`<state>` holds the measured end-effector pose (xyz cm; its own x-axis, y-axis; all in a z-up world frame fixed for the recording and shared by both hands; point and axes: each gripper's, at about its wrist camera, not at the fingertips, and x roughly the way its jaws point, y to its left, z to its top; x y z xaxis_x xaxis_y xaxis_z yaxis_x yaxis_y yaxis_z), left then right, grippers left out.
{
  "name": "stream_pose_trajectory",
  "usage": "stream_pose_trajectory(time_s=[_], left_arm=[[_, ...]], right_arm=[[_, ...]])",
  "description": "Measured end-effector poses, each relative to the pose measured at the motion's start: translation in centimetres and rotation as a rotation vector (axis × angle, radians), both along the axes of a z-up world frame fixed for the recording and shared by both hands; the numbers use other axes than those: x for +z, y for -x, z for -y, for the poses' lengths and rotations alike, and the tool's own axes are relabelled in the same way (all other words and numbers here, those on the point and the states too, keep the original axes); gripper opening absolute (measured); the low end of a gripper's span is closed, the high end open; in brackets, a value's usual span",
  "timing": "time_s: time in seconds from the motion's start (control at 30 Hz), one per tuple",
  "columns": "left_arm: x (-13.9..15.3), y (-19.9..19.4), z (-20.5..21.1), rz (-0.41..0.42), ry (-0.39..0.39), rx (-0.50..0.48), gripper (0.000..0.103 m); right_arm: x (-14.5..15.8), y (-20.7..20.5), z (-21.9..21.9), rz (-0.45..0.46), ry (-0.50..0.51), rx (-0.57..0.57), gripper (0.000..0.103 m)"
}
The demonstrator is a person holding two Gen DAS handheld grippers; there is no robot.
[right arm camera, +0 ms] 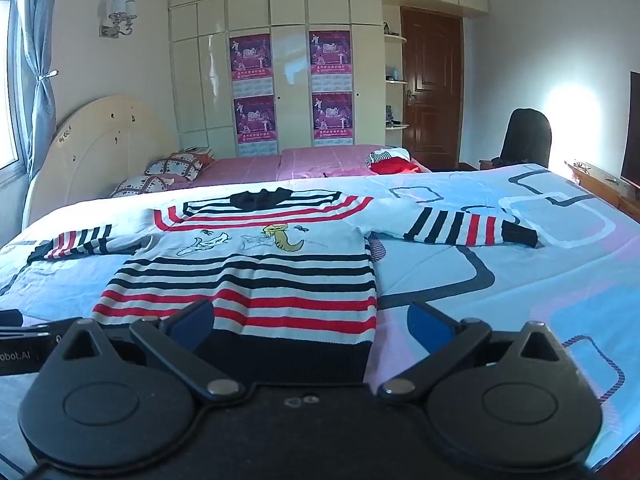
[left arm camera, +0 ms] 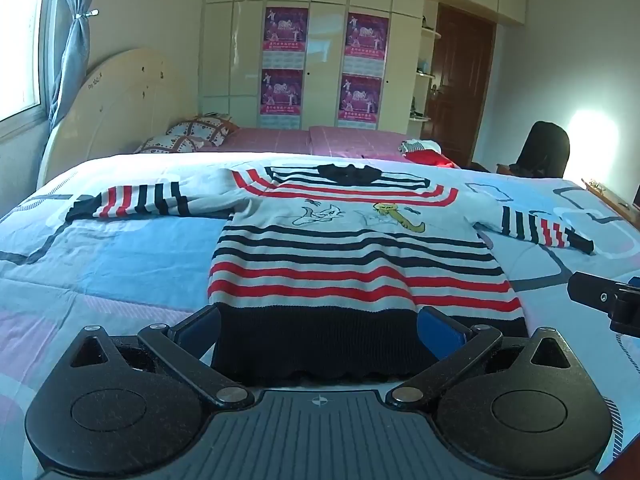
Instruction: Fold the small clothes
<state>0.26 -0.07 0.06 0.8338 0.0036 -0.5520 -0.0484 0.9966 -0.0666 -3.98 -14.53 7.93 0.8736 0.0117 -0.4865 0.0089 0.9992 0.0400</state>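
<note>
We see the left tool (left arm camera: 320, 330) with its blue pads spread wide, nothing pinched between them, hovering just over the dark hem of the striped sweater (left arm camera: 344, 248). The right tool (right arm camera: 310, 322) is likewise gaping and grips nothing; its left pad sits over the hem's right part and its right pad over bare bedspread (right arm camera: 500, 256). The sweater lies flat on the light blue patterned bedspread, front up, collar away from us, both sleeves stretched out to the sides, with red and navy stripes and small cartoon figures across the chest. In the left wrist view we catch a piece of the right tool at the frame's right edge. Farther off we find a pink bed (left arm camera: 288, 140) with two patterned pillows (left arm camera: 188, 136) by a cream headboard (left arm camera: 120, 108), and a small heap of red and striped clothes (left arm camera: 424, 150) resting on its near corner. Behind stands a cream wardrobe (right arm camera: 288, 20) bearing four purple posters (right arm camera: 251, 56), its doors closed so we cannot tell its contents.
</note>
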Motion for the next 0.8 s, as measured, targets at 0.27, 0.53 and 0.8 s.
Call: stream_pose_trajectory(time_s=[0.27,0.53,0.8], left_arm=[[0.00,-0.02,-0.12,0.002,-0.007,-0.003,0.103],[0.19,0.06,-0.21,0.007,-0.008,-0.003,0.103],[0.35,-0.02,-0.54,0.008,-0.005,-0.002,0.103]], right_arm=[[0.14,-0.02,-0.02,0.001,-0.003,-0.002,0.103],[0.29,-0.14,0.22,0.004,-0.003,-0.006,0.103],[0.26,-0.06,0.33,0.005,-0.002,-0.005,0.103]])
